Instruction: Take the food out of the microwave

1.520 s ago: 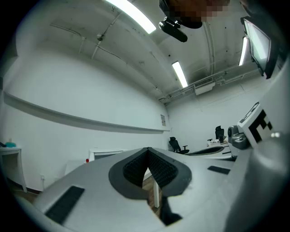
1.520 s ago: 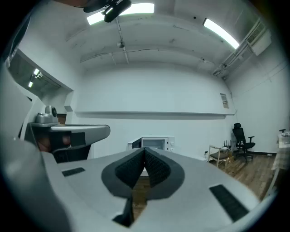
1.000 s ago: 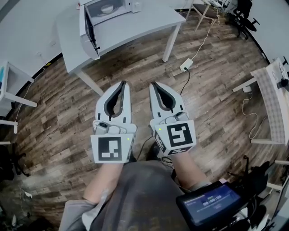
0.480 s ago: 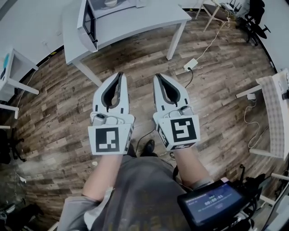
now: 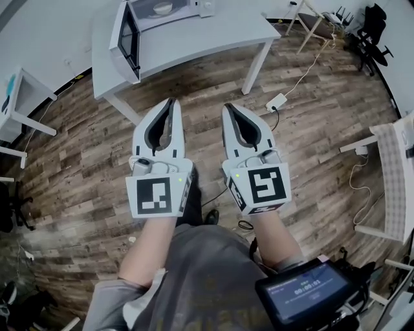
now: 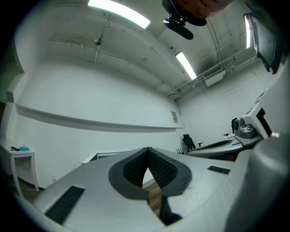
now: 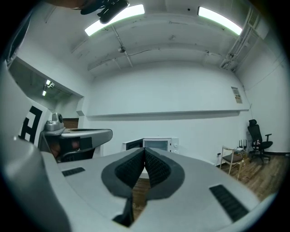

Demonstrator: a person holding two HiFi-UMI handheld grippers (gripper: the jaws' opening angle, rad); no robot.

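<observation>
While left gripper [image 5: 169,102] and right gripper [image 5: 228,107] are pinched closed, empty, jaws should be spread before bowl [image 5: 162,8] in microwave [image 5: 128,33], top centre, is reached.

White bowl [image 5: 162,8] inside open microwave [image 5: 128,37]

Room around the worktop
A pale worktop [image 5: 207,39] stands on a plank floor [image 5: 71,161]. A white power block [image 5: 276,102] with its cable lies near the worktop's right leg, and black office chairs [image 5: 374,22] stand far right.
</observation>
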